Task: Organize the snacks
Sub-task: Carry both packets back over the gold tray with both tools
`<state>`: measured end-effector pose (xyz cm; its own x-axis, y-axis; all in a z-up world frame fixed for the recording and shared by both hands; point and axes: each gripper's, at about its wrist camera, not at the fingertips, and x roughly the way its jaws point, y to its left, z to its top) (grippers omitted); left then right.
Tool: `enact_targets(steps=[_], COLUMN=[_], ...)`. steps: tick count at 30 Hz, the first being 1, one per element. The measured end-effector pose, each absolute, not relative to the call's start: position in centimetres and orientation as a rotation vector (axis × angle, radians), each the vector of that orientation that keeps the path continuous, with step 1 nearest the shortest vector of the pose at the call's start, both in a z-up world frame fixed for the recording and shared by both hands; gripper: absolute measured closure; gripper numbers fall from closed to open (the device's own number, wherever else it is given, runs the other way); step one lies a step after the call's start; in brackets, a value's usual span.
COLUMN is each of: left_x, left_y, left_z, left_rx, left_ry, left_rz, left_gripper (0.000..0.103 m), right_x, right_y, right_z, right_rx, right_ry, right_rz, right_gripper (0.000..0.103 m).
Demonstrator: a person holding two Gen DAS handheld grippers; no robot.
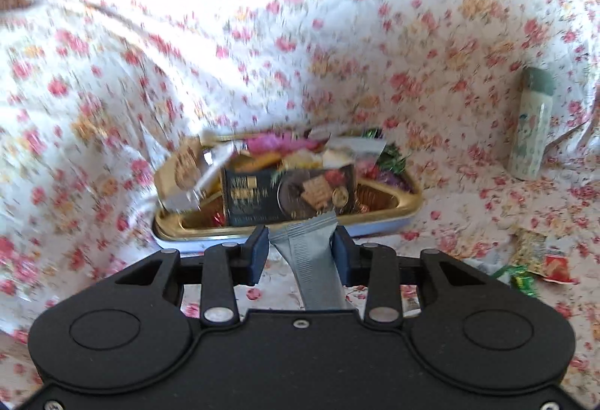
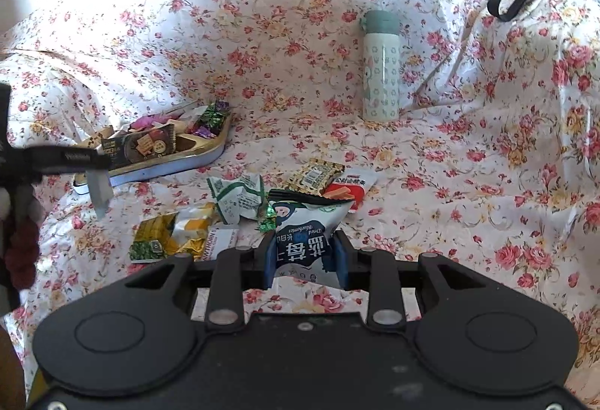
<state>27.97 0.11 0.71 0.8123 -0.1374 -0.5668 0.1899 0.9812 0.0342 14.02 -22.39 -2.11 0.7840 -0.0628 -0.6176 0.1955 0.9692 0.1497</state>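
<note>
My left gripper (image 1: 300, 245) is shut on a grey snack stick packet (image 1: 313, 256), held just in front of a gold tin tray (image 1: 407, 202) full of snacks, with a dark cracker box (image 1: 288, 190) leaning at its front. My right gripper (image 2: 305, 252) is shut on a white and dark blue dried-blueberry bag (image 2: 303, 234), held above a loose pile of snack packets (image 2: 240, 198). In the right wrist view the tray (image 2: 210, 153) lies at the left, with the left gripper and its grey packet (image 2: 98, 190) in front of it.
A flowered cloth (image 2: 450, 166) covers the whole surface and rises behind. A pale green bottle (image 2: 380, 67) stands upright at the back; it also shows in the left wrist view (image 1: 532, 125). Loose packets (image 1: 532, 260) lie right of the tray. A black strap (image 2: 513, 3) lies far right.
</note>
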Motion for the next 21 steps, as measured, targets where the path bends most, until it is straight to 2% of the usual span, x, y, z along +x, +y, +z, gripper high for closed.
enact_targets(steps=[5,9,13,21], left_x=[24.5,22.1,19.8,14.6], left_y=[-1.3,-2.0,-1.9,-2.2], left_z=[3.7,4.6,4.0,1.3], left_rx=[0.152,0.119,0.031,0.093], left_ry=[0.626,0.763,0.878,0.95], left_rz=[-0.201,-0.246,-0.33,-0.315], left_gripper=[0.058,0.058,0.058,0.057], right_x=[13.8,13.3,12.2,8.4], right_y=[-22.3,-22.4,-22.3,-22.0], right_z=[-1.3,-0.8,-0.7,-1.3], right_rx=[0.226,0.256,0.251,0.246], right_ry=[0.664,0.697,0.743,0.831], right_rz=[-0.102,-0.054,-0.015,0.02], right_gripper=[0.071,0.071,0.071,0.071])
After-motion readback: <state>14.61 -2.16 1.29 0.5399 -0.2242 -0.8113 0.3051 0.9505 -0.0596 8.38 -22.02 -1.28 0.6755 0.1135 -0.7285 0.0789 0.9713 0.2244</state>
